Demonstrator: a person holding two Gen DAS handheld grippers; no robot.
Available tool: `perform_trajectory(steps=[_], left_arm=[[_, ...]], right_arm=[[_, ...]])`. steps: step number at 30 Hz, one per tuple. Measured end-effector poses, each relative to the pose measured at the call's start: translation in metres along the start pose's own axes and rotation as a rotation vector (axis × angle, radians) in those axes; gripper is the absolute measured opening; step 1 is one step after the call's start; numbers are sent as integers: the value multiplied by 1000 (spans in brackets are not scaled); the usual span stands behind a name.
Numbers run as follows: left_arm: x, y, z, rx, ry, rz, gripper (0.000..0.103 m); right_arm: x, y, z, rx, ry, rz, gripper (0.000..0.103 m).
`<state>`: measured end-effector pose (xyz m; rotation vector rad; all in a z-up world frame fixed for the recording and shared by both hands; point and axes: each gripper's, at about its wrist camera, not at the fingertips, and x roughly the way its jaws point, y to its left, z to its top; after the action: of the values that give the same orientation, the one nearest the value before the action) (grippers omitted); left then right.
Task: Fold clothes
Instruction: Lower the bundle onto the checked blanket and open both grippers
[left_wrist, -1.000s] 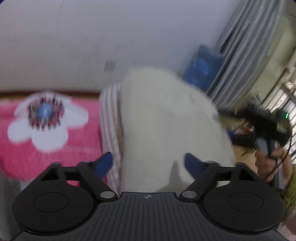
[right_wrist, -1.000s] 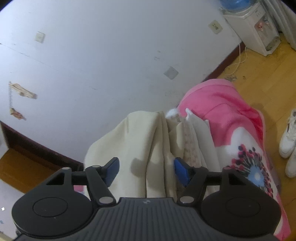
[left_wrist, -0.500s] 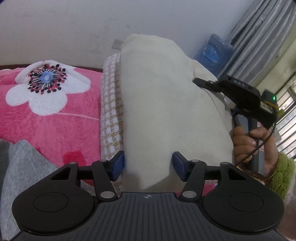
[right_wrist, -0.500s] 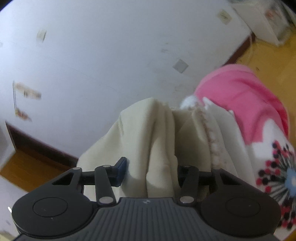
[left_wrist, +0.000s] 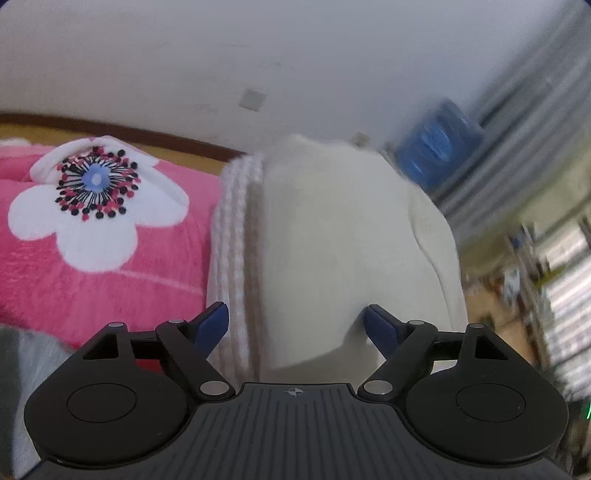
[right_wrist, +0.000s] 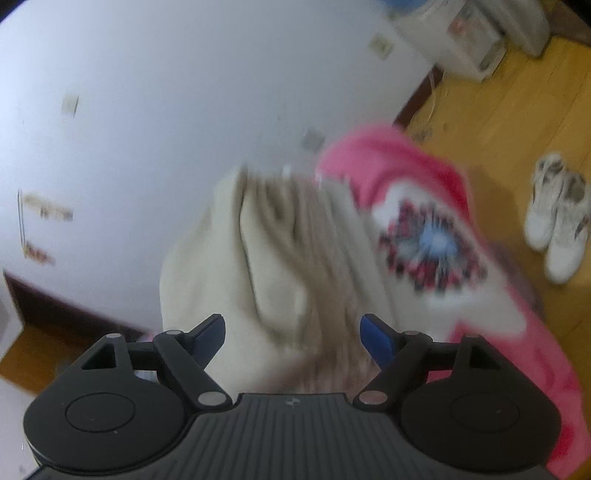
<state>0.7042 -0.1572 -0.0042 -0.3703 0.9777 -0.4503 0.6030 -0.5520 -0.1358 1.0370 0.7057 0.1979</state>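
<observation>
Left wrist view: our left hand-held gripper (left_wrist: 296, 321) has its blue fingers (left_wrist: 212, 321) spread wide, and the cream garment (left_wrist: 332, 236) runs between them without either pad clearly pressing on it. The garment's checked lining (left_wrist: 232, 258) shows as a pale band along its left edge, just beside the pink flowered blanket (left_wrist: 92, 236). A bit of grey cloth (left_wrist: 22, 369) lies at the lower left. To the right we see a blue water bottle (left_wrist: 439, 147) and grey curtains (left_wrist: 517, 129), blurred, well apart from the garment.

In the right wrist view, our right hand-held gripper (right_wrist: 293, 330) is likewise spread, with the cream garment (right_wrist: 229, 266) bunched in loose folds between the fingers; the blur keeps us from telling whether it touches them. The pink blanket (right_wrist: 406, 173) lies to its right, over the wooden floor (right_wrist: 498, 110). White shoes (right_wrist: 557, 218) stand on the floor, clear of the blanket. A water dispenser (right_wrist: 458, 33) stands against the white wall (right_wrist: 166, 92).
</observation>
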Motion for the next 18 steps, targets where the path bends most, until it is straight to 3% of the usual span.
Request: perform_trajectory(steps=[3,4,5,11,18], left_arm=[[15,3,12,-29,18,-63,76],[17,2,14,-30,22,-85,69],[18,2,15,-31,22,-89,69],[19,9,18,-41,20,-101,64],[19,17,21,-50,2,-117,63]], right_arm=[[17,11,-15,-63,42,-16,77],[22,15,-17,-78,44,-19,64],[26,19,-20,-94,45,-21,51],[33,41,-27,-144,14,-34,39],[36,69,-35,-214,17,-24,37]])
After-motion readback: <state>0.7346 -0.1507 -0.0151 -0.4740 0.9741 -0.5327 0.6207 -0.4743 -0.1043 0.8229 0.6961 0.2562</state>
